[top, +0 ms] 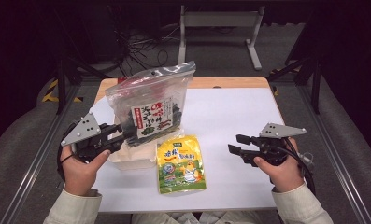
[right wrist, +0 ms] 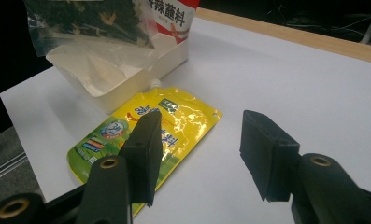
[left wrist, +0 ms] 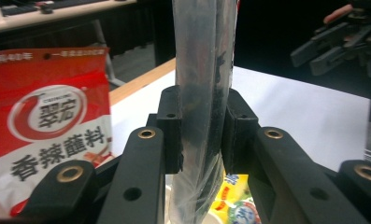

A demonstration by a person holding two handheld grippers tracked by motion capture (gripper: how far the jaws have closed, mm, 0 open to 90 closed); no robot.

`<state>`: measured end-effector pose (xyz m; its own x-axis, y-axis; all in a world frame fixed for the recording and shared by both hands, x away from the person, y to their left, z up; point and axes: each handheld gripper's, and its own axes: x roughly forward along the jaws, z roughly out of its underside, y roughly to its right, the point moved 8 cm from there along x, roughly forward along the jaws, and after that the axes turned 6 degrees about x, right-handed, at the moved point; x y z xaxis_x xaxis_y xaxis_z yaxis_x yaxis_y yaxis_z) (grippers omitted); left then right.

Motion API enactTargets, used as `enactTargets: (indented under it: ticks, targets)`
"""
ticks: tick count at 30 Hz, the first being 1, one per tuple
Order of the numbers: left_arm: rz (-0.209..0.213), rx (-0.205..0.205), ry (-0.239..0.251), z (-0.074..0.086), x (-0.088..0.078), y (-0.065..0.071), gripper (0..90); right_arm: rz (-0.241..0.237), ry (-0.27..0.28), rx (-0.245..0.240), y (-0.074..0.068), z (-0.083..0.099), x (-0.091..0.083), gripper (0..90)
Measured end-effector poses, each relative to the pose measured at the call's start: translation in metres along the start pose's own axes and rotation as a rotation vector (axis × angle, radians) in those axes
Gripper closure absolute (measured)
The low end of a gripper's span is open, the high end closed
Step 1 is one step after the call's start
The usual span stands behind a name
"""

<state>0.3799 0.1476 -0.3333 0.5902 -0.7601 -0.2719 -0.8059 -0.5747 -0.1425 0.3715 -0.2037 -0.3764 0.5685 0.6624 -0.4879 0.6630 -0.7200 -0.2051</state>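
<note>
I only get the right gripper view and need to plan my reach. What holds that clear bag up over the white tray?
Observer: The left claw is shut on the clear bag near its lower edge, holding it upright.
Operator: Is my right claw over the yellow pouch?
Observer: No. In the high view it is open and off to the pouch's right, with bare table between them.

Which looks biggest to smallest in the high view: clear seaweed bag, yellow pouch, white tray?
1. Clear plastic seaweed bag, though raised nearer the camera.
2. Flat yellow spouted pouch.
3. White plastic tray, partly hidden by the bag, so unsure.
</note>
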Motion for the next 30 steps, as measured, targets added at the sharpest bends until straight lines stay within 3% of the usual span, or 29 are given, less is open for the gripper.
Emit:
enactTargets:
  ticks: [9,13,30]
  targets:
    - [-0.046,-0.021,0.016,0.003,-0.004,-0.014,73.3,0.004,0.004,0.01,0.002,0.001,-0.003,48.8]
    - [-0.09,-0.014,0.004,0.006,-0.006,-0.021,73.4,0.009,0.004,0.019,0.003,0.002,-0.004,48.6]
    - [-0.207,-0.041,-0.031,0.026,-0.005,-0.046,73.3,0.015,0.005,0.026,0.004,0.002,-0.006,48.7]
